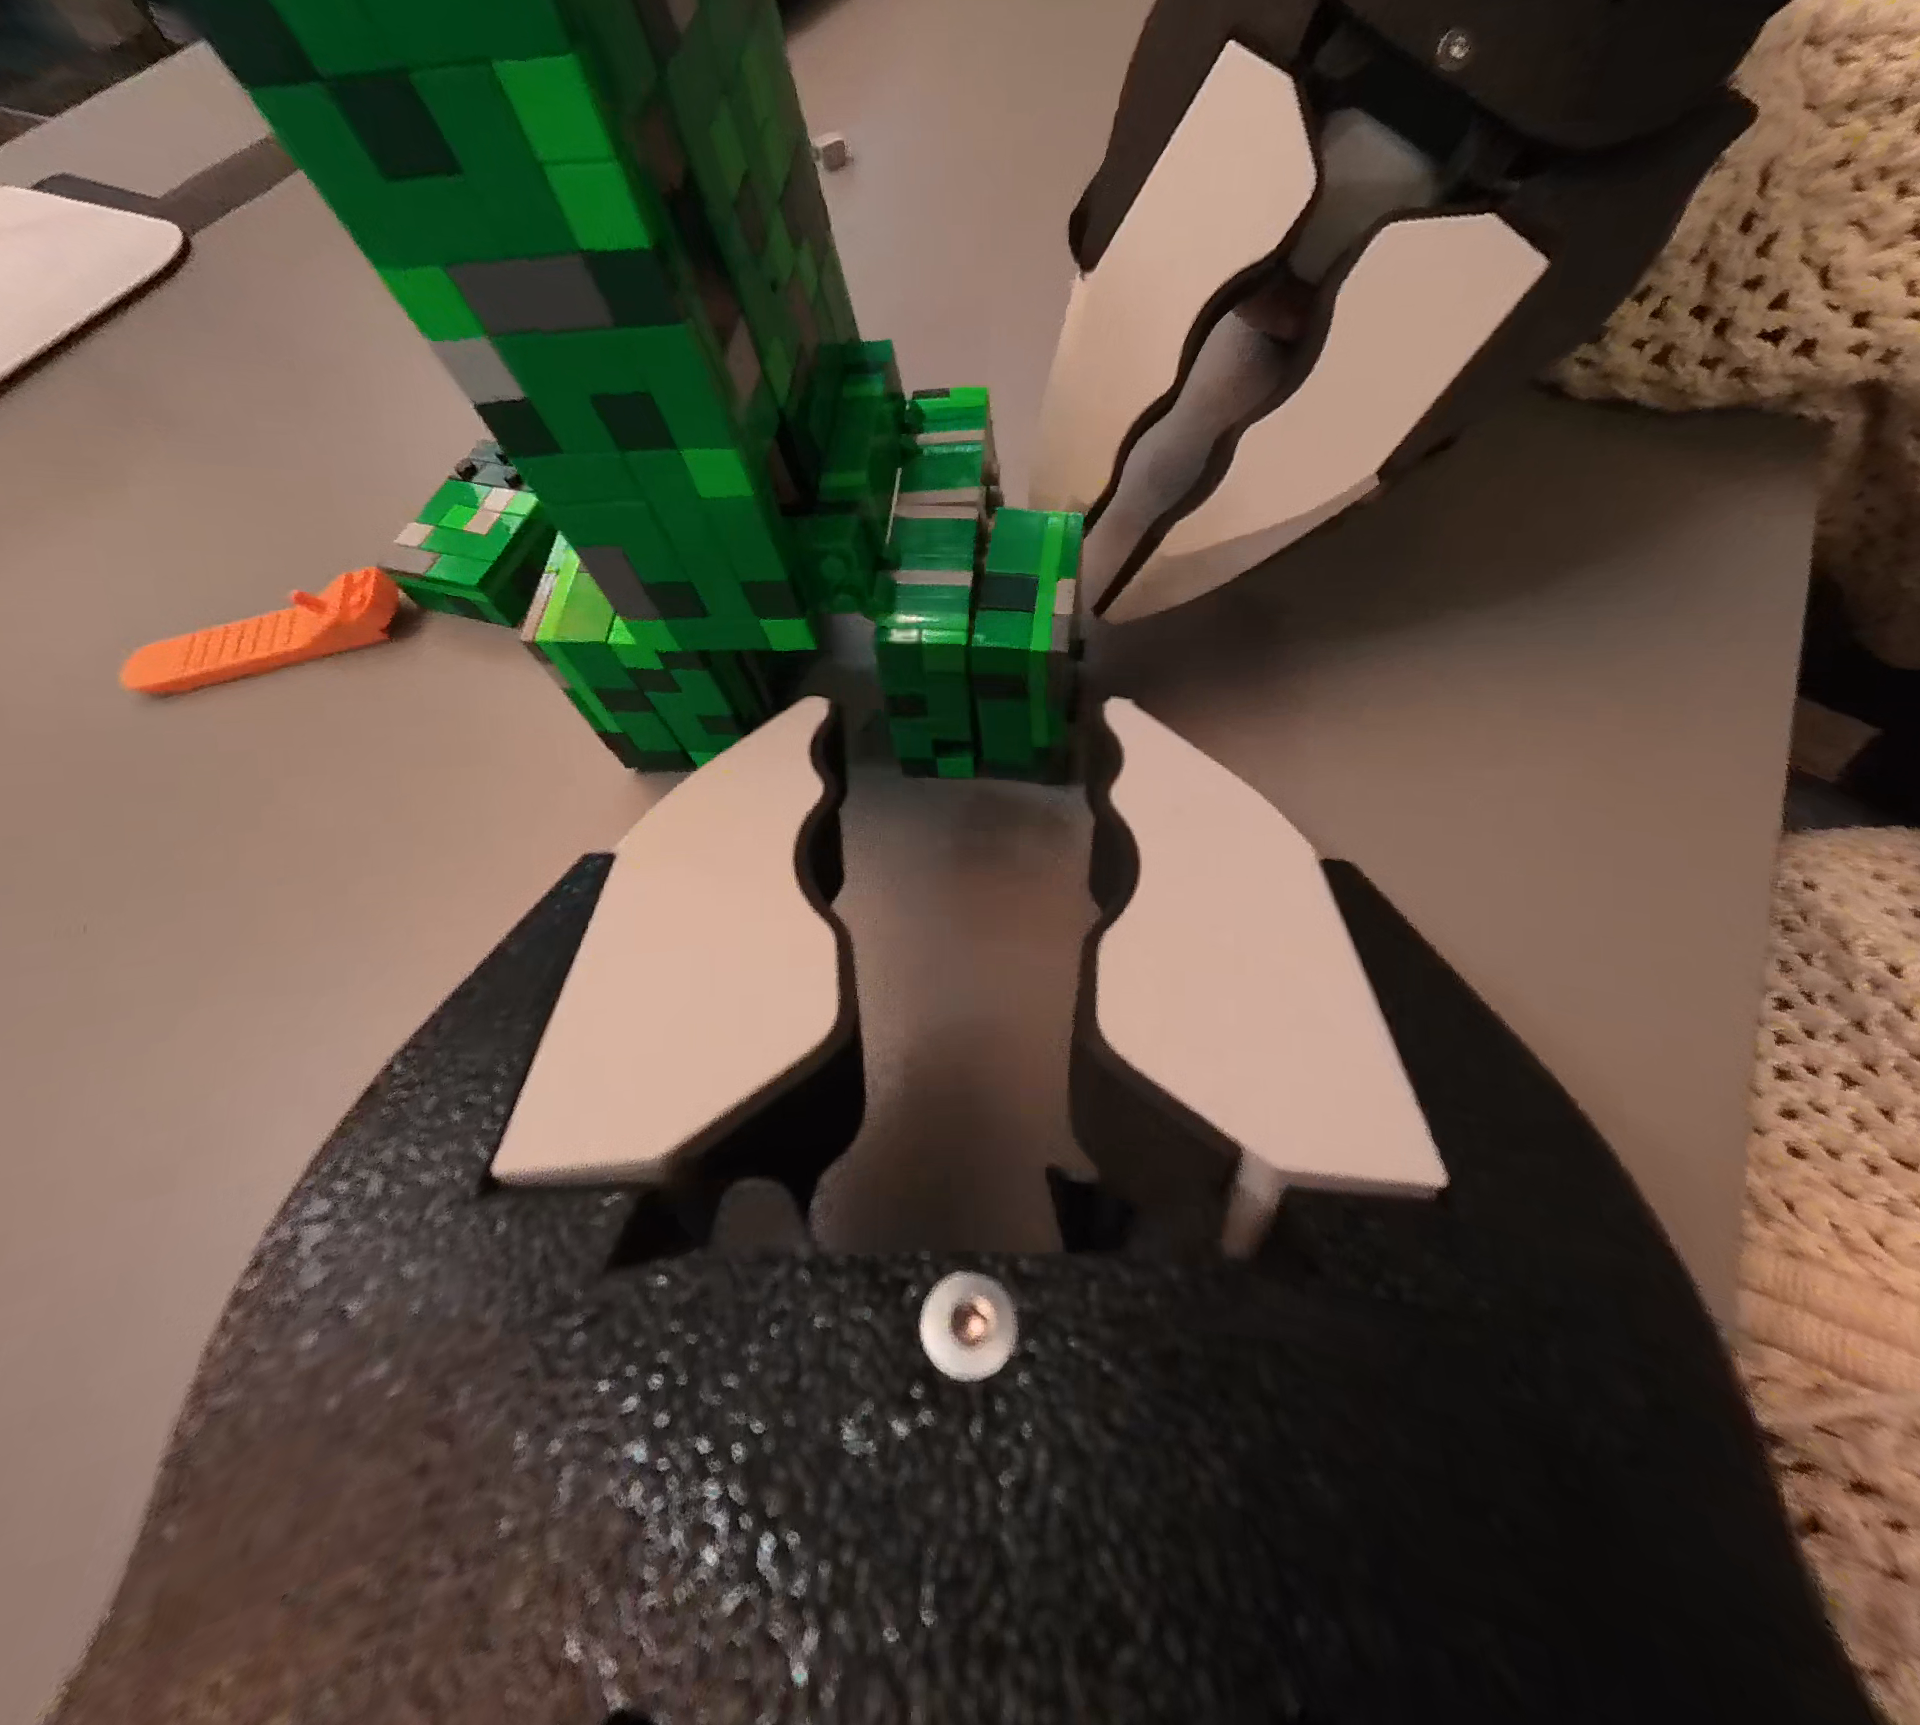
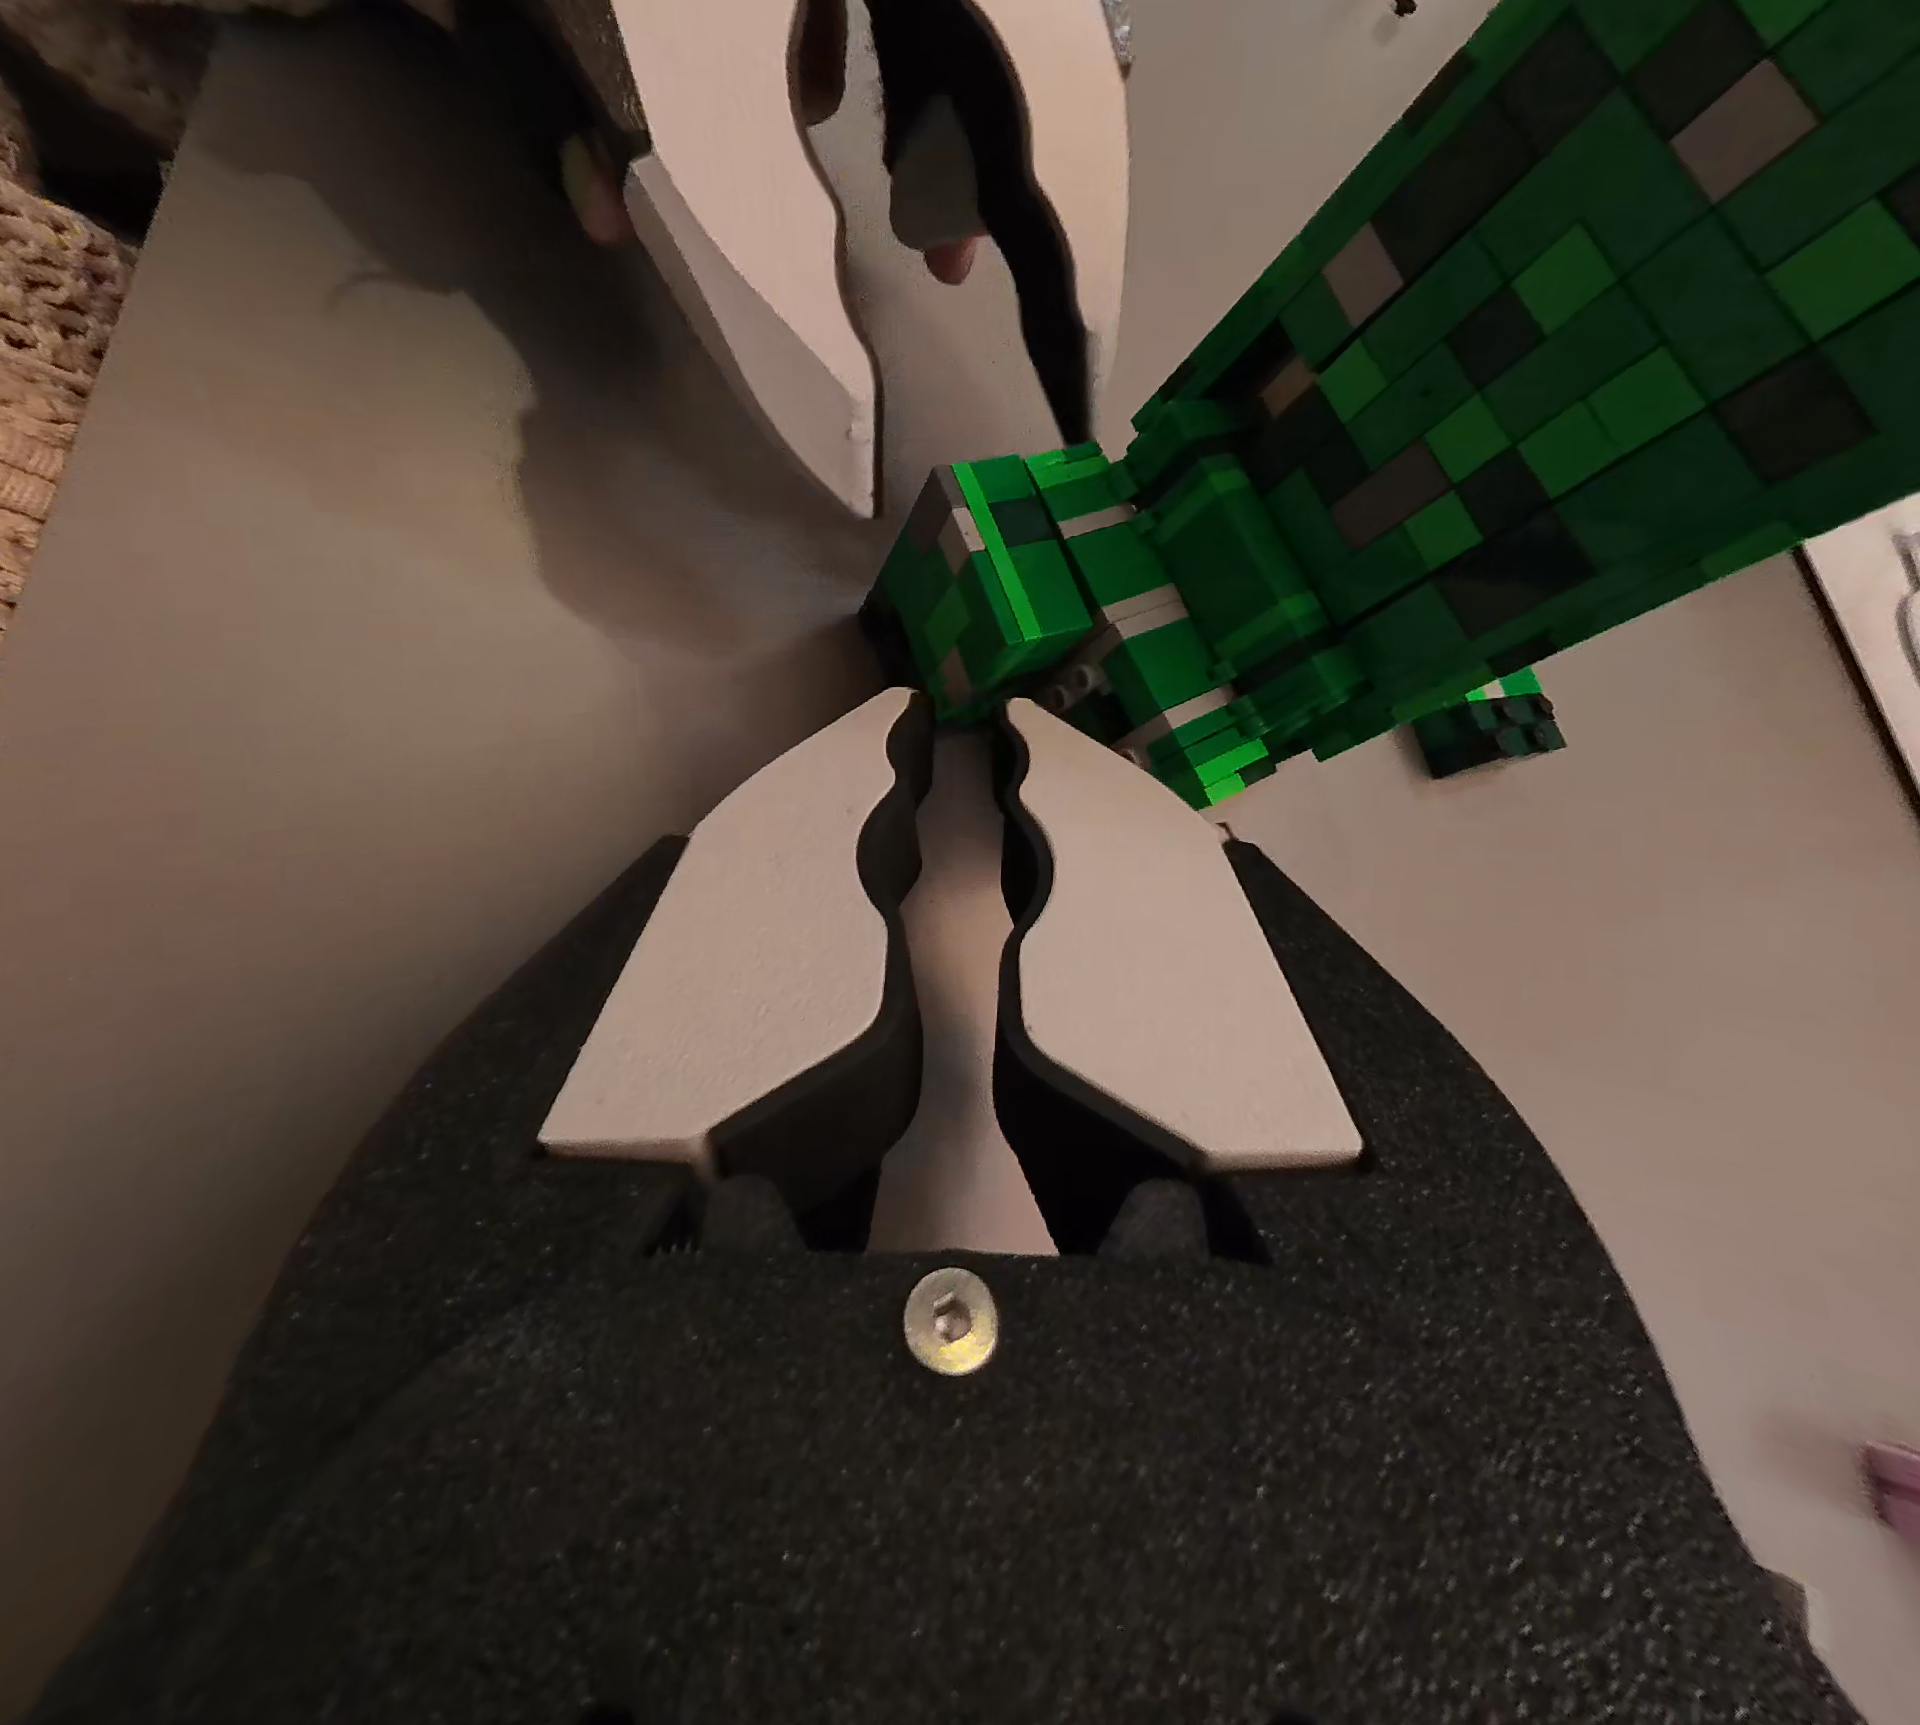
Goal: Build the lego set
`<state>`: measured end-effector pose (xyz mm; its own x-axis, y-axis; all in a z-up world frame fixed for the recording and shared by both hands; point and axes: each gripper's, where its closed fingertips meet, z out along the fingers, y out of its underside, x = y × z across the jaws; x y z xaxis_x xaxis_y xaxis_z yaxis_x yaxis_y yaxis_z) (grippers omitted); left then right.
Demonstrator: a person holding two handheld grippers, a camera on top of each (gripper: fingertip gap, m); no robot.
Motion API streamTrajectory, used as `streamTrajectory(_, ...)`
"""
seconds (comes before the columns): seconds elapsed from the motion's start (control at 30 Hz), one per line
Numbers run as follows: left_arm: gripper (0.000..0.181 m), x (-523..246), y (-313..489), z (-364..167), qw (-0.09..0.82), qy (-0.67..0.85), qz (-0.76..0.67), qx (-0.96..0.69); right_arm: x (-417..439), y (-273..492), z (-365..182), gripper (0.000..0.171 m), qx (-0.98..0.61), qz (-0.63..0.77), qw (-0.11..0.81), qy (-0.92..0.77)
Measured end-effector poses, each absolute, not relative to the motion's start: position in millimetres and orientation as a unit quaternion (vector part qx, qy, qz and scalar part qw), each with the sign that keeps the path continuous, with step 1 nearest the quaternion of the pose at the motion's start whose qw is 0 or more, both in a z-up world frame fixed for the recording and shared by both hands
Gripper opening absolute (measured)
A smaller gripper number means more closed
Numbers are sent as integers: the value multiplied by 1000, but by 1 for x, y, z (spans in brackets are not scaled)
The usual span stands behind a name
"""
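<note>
The left gripper (image 1: 966, 730) has its fingers spread with nothing between them, tips just short of a small green block foot (image 1: 977, 647) standing on the grey table (image 1: 312, 896). The right gripper (image 2: 961, 719) comes at the same foot from the other side, fingers narrowly parted, tips at its corner, holding nothing. That foot joins the tall green pixel-patterned lego figure (image 1: 540, 221), with another green foot piece (image 1: 473, 553) and an orange brick separator (image 1: 249, 636) lying behind, and a cream knitted sleeve (image 1: 1829, 1156) at the table's edge.

Separator tool (image 1: 260, 633) on table (image 1: 312, 948), left of lego tower (image 1: 582, 273).
</note>
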<state>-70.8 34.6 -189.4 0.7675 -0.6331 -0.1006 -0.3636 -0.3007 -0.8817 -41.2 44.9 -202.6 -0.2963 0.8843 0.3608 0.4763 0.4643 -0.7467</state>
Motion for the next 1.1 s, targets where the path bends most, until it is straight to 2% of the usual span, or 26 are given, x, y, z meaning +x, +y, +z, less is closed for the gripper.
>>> streamTrajectory(1.1, 38, -60, 50, -197, 487, 317, -110, -807, -44, 46, -208, 12, -453, 267, 382, -760)
